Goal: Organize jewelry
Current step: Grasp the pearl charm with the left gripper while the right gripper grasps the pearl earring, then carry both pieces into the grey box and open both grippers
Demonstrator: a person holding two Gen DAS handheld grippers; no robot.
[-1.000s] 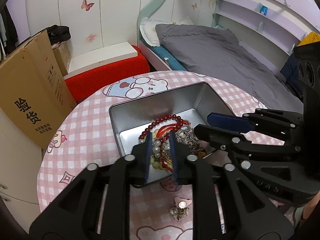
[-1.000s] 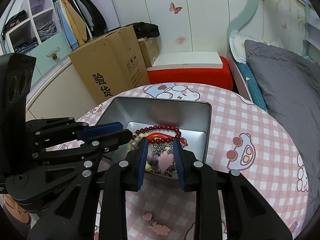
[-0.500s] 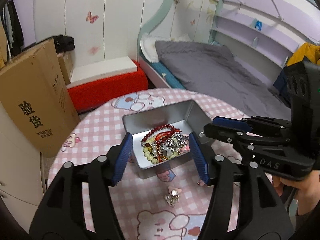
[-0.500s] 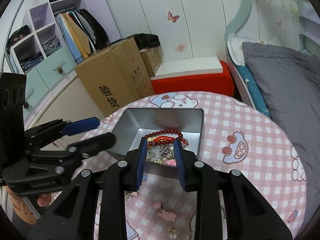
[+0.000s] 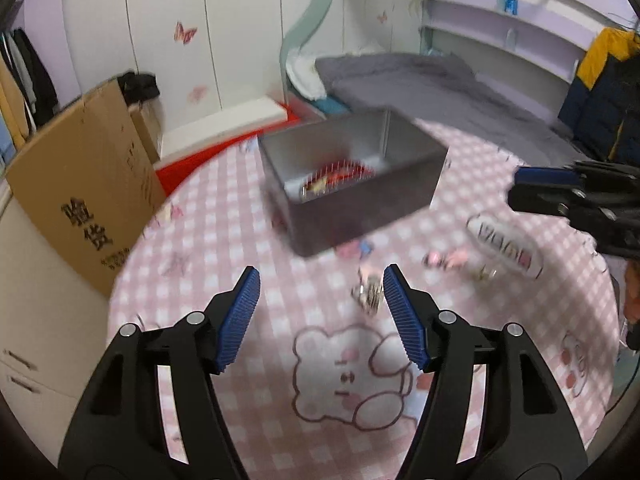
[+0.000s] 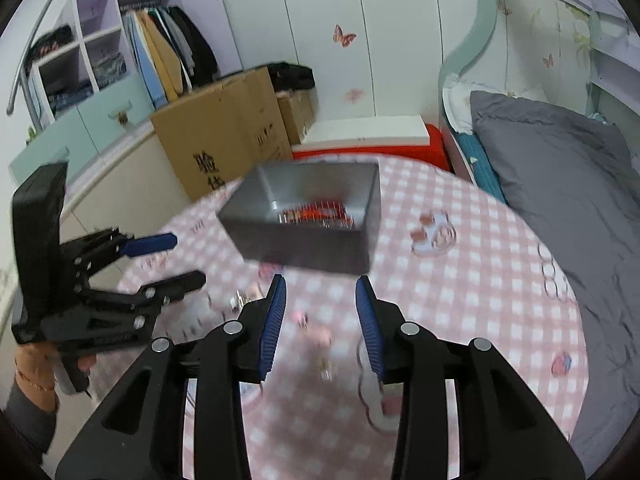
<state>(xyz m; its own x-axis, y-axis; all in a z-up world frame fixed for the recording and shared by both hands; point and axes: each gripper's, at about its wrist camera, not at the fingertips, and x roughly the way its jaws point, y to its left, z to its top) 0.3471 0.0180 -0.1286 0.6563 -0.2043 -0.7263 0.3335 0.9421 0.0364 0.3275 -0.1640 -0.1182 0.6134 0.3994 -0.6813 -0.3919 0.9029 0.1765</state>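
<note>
Left wrist view: metal tin already holding beads; small trinkets left on counter. Left tongs and right tongs just widened, empty.

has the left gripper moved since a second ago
Yes. The left gripper has pulled back from over the metal tin, which now sits well ahead of it; its jaws have just been opening and hold nothing.

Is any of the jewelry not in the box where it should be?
Yes. A few small pieces lie loose on the pink checked tablecloth in front of the metal box: a silvery one and a pink one.
</note>
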